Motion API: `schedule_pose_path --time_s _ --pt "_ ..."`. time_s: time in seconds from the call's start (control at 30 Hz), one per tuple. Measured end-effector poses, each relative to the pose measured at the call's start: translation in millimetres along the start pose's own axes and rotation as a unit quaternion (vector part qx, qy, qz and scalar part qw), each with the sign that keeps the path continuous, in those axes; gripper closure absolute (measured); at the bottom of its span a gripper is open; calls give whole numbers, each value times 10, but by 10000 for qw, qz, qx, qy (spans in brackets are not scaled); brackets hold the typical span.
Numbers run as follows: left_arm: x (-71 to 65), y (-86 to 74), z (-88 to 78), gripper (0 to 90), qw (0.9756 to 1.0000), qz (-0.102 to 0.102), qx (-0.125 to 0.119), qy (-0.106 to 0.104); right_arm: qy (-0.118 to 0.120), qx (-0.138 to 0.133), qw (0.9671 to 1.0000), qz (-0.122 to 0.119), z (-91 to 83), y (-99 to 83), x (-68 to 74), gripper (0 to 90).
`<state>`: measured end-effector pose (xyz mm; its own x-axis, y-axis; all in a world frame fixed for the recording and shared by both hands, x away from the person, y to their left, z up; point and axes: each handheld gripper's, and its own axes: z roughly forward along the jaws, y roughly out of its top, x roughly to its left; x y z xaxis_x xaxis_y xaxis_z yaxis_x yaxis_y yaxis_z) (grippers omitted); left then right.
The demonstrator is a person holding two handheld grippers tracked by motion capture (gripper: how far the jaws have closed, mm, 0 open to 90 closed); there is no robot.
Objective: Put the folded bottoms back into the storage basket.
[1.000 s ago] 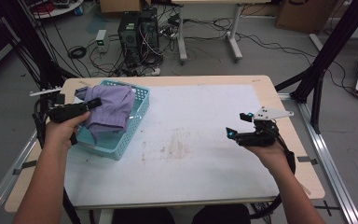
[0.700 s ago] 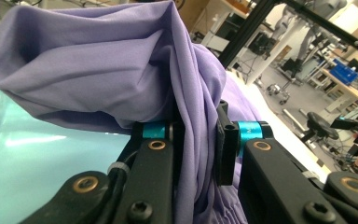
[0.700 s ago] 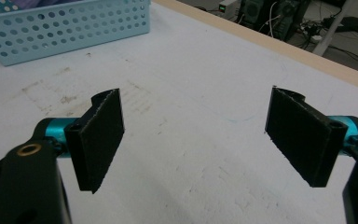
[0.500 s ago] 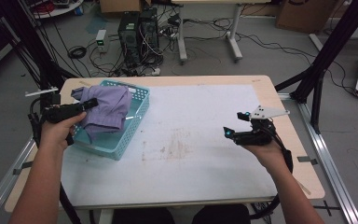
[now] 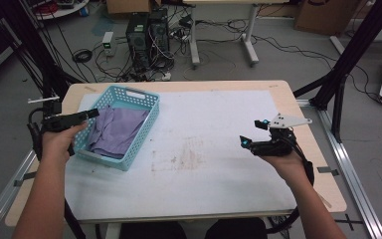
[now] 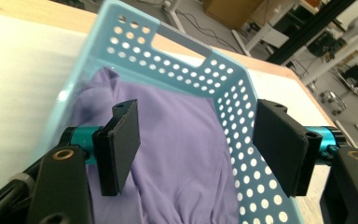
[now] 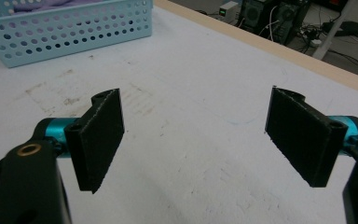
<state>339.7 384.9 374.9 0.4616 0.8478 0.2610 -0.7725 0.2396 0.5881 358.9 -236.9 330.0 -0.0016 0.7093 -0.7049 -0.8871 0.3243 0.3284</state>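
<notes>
Computers and loose cables lay on the floor behind the bench, which carried a white sheet over its top. Near the left edge of the bench, toward the far left corner, stood a blue basket with holes in its walls. The purple cloth lay inside it, crumpled, and it did not come over the rim.

The left gripper hung over the left rim of the basket. Its jaws had just been opening, and in the left gripper view they stood apart above the cloth with nothing pressed between them, so the cloth seemed released. The right gripper hovered near the right edge of the bench, jaws wide apart and empty over the bare sheet.

I judged the cloth to be light, soft and limp. It would sag and fold when lifted, and it would not break or slip much on the rough pads. A raised fold near its middle looked the best place to pinch. The basket looked light also, so pulling at the cloth could drag it.
</notes>
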Motion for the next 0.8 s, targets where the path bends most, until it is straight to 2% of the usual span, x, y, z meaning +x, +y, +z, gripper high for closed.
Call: schedule_pose_path --time_s 0.1,0.23,0.4,0.5,0.63,0.8 --pt "-24 2 -16 301 10000 43 -41 -46 -3 -14 10000 -8 -2 -5 -4 199" --pt "-140 4 14 296 9992 190 -59 -344 28 -15 10000 -19 3 1 12 199" --pt "-382 9 78 262 9952 553 10 -805 24 -58 10000 -35 -18 17 21 199" --pt "-576 17 119 239 9905 828 46 -1096 -1 -86 10000 -50 -43 34 15 199" --pt "-810 31 170 230 9842 1110 32 -1377 -10 -107 9999 -26 -80 56 8 199" --pt "-1139 37 237 185 9738 1530 80 -1683 -29 -146 9999 -40 -111 80 -8 200"
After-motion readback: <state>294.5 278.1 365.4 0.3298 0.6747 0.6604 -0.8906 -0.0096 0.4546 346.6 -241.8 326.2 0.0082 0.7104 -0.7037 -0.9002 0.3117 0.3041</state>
